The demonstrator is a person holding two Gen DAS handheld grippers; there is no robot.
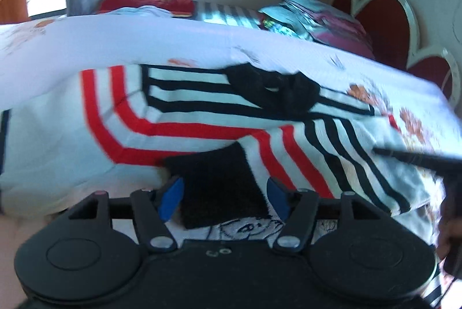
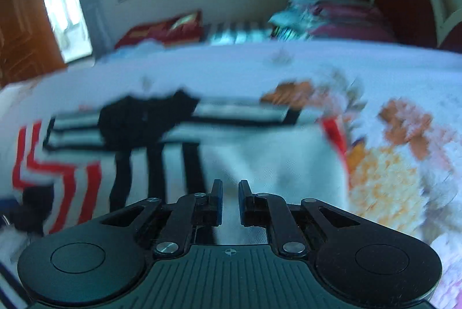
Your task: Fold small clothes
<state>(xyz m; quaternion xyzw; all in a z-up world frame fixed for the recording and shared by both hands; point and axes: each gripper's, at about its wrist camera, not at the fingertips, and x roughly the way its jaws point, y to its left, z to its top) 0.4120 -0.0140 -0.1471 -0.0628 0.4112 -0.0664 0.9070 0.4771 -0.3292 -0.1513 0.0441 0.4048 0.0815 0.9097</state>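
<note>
the striped garment (image 1: pixel 202 118), white with red and black bands and a black collar, lies spread flat on the floral bed sheet (image 1: pixel 173 43). the left gripper (image 1: pixel 225 196) hovers over a black cuff (image 1: pixel 219 182) at the near edge; its blue pads (image 1: pixel 171 198) stand wide apart, clear of the fabric. the right gripper (image 2: pixel 230 200) sits above the white part of the garment, fingers narrowed to a thin gap, nothing seen between them. the right view is blurred.
</note>
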